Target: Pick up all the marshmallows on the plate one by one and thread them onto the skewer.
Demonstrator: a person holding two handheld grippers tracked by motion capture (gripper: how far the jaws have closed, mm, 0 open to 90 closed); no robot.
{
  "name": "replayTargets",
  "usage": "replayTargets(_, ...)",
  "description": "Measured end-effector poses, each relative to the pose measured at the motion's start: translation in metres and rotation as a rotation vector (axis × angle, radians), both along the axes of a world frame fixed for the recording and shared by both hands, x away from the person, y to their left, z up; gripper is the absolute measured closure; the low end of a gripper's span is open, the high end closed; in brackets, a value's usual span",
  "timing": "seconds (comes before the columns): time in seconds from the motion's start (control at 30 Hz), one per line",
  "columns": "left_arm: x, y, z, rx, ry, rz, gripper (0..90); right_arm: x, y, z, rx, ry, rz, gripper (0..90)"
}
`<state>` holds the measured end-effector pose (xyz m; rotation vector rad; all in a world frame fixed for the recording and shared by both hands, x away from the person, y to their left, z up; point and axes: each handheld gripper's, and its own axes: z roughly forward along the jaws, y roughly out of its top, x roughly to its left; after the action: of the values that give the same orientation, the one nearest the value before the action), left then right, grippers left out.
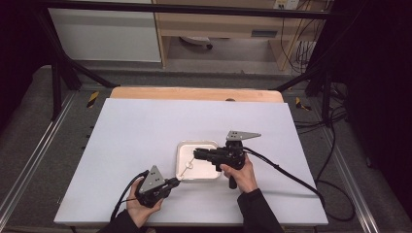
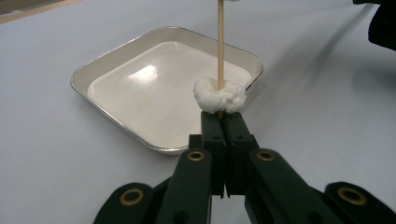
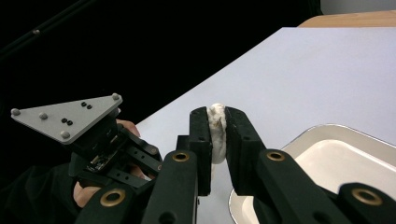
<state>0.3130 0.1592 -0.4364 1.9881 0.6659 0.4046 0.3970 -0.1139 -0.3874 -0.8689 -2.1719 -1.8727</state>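
The skewer point(image 2: 220, 42) is a thin, pale wooden stick with soft white lumps threaded on it — marshmallow, by the look. It hangs just above the near edge of the tray point(image 1: 180, 160), which sits on the white bench point(image 1: 145, 131).

To the left of the tray, the left gripper point(image 1: 176, 183) has its jaws closed tight on the stick's lower end, just under one marshmallow point(image 2: 220, 97) that rests against the jaw tips. From there the stick runs over the tray toward the other hand.

At the tray's right side, the right gripper point(image 1: 197, 154) has its jaws nearly closed, squeezing a second marshmallow point(image 3: 217, 133) flat between the pads; the left gripper shows beyond it, off the tray's far corner in that view.

Judging by its look, the stick is light and stiff but slender, so it could snap if bent or levered; gripping it at the bare end, as the left jaws do, seems the safe place. The marshmallows are soft, springy and probably a bit tacky — they squash under pressure and may cling to the pads. A gentle pinch across the middle, pulling straight along the stick, should suit them best.
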Motion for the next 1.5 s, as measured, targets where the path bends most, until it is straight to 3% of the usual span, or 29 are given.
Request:
replayTargets(0.77,0.002,-0.001,-0.001,-0.005,0.016,-0.007,88.8,-0.004,0.003,-0.005,-0.028,0.000,0.003,81.0)
replayTargets(0.83,0.002,-0.001,0.000,-0.030,0.008,-0.014,88.7,-0.004,0.003,-0.006,-0.033,0.007,0.008,80.7)
replayTargets(0.9,0.002,-0.002,0.001,-0.005,-0.005,-0.004,88.8,-0.005,0.008,-0.012,-0.057,0.021,0.023,80.2)
replayTargets(0.97,0.004,-0.001,-0.002,-0.018,0.023,-0.006,88.7,-0.005,0.009,-0.013,-0.052,0.012,0.024,80.2)
replayTargets(1.03,0.005,0.000,-0.001,-0.016,0.022,0.000,88.6,-0.005,0.010,-0.015,-0.058,0.007,0.014,79.1)
replayTargets(1.07,0.005,0.000,-0.001,-0.018,0.021,-0.001,88.5,-0.005,0.010,-0.015,-0.059,0.005,0.011,77.8)
replayTargets(1.2,0.005,0.000,-0.001,-0.012,0.022,0.010,88.6,-0.005,0.007,-0.012,-0.082,-0.025,-0.038,57.6)
replayTargets(1.33,0.009,0.005,-0.003,-0.026,0.058,0.026,88.6,-0.008,0.000,-0.003,-0.084,-0.071,-0.076,45.4)
replayTargets(1.5,0.009,0.006,-0.003,-0.028,0.065,0.027,88.4,-0.009,-0.008,-0.005,-0.211,-0.112,-0.142,24.7)
